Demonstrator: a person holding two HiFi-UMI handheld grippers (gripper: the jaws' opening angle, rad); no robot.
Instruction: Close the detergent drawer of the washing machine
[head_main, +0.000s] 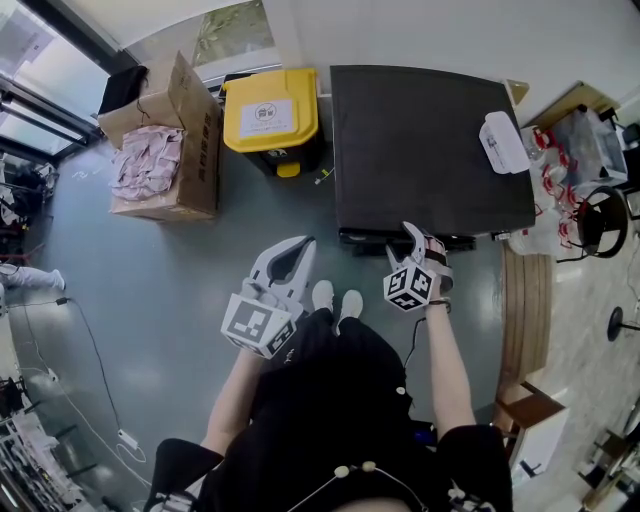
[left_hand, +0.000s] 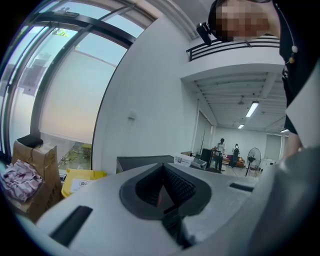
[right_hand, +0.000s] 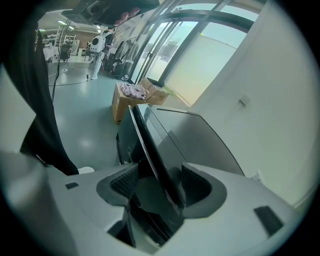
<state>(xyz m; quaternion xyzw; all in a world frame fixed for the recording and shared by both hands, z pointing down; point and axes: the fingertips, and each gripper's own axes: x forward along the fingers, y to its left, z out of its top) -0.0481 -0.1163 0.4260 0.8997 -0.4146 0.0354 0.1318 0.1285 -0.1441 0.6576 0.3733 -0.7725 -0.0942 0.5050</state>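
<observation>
The washing machine (head_main: 420, 150) is a dark box seen from above, its front edge facing me. Its front panel (head_main: 370, 240) shows as a thin dark strip, and I cannot make out the detergent drawer on it. My right gripper (head_main: 411, 233) is at that front top edge, pointing down at it. In the right gripper view the right gripper (right_hand: 160, 181) stands open, with the machine's dark front edge (right_hand: 150, 145) running between the pads and a gap on the left side. My left gripper (head_main: 300, 250) hangs in the air left of the machine, shut and empty; the left gripper (left_hand: 164, 187) aims over the machine's top.
A yellow-lidded bin (head_main: 270, 115) stands to the left of the machine, and beyond it an open cardboard box (head_main: 165, 140) full of packets. A white object (head_main: 503, 142) lies on the machine's right rear. A wooden bench (head_main: 525, 310) is on the right. My shoes (head_main: 335, 297) are close to the machine's front.
</observation>
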